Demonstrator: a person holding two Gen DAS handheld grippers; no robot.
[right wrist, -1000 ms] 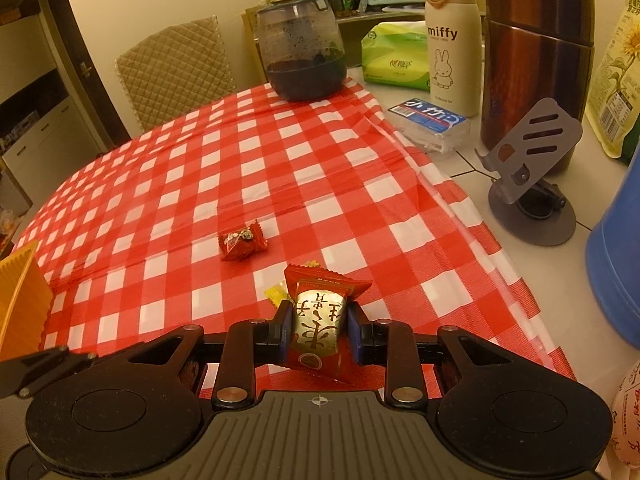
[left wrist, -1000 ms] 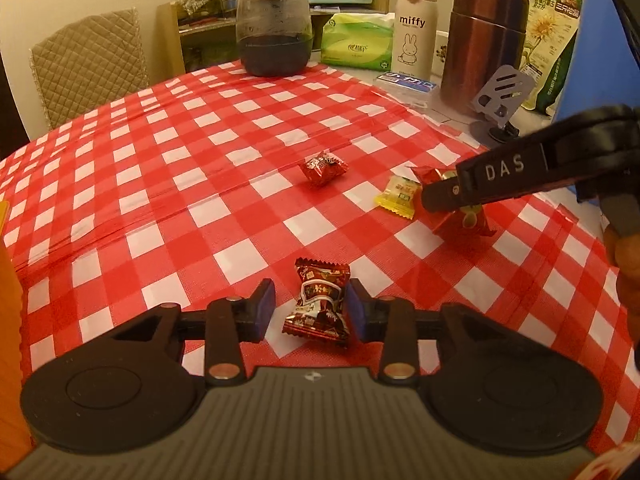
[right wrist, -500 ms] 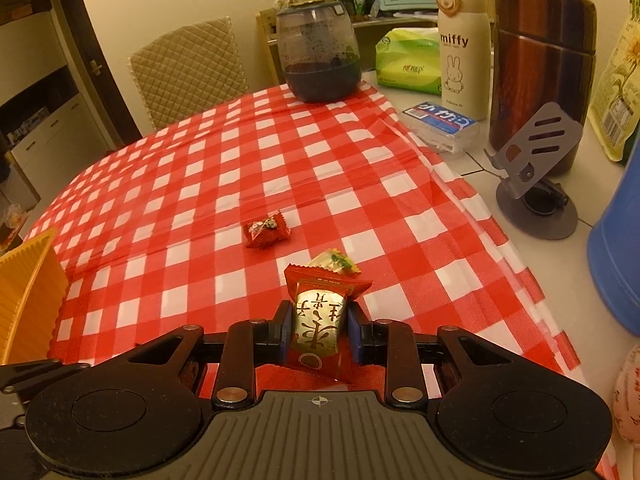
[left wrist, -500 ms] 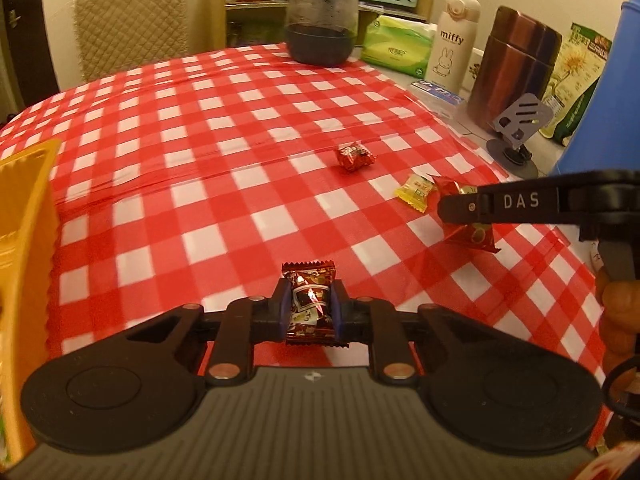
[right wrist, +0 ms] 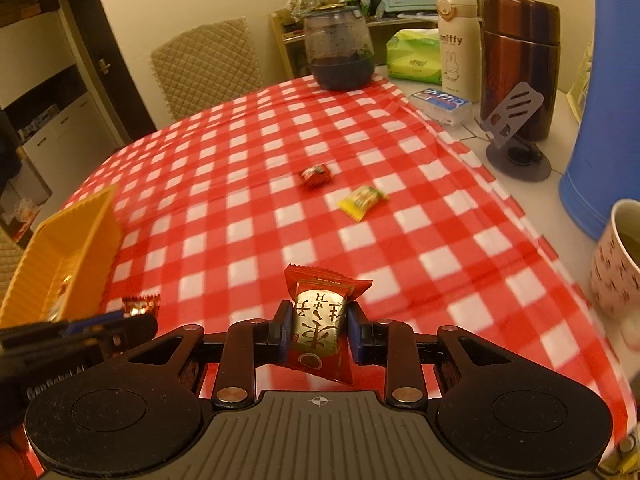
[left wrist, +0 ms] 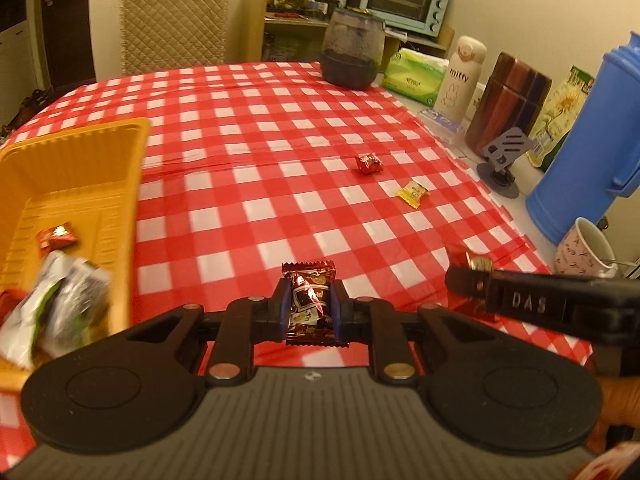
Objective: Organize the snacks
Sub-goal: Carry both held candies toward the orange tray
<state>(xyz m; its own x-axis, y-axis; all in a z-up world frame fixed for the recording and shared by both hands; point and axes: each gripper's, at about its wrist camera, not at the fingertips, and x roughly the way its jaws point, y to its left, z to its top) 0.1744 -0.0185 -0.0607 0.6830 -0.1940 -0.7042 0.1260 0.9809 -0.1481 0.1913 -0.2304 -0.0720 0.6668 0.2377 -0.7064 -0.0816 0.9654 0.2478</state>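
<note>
Red/white chk cloth (left wrist: 280,184), yellow tray (left wrist: 80,168)

i see dim, warm yellow room light on both feeds. motion blur smears the snack packets (left wrist: 52,312) at eight o'clock and the checked cloth (right wrist: 460,272) at three o'clock; fisheye bends the edges.
</note>
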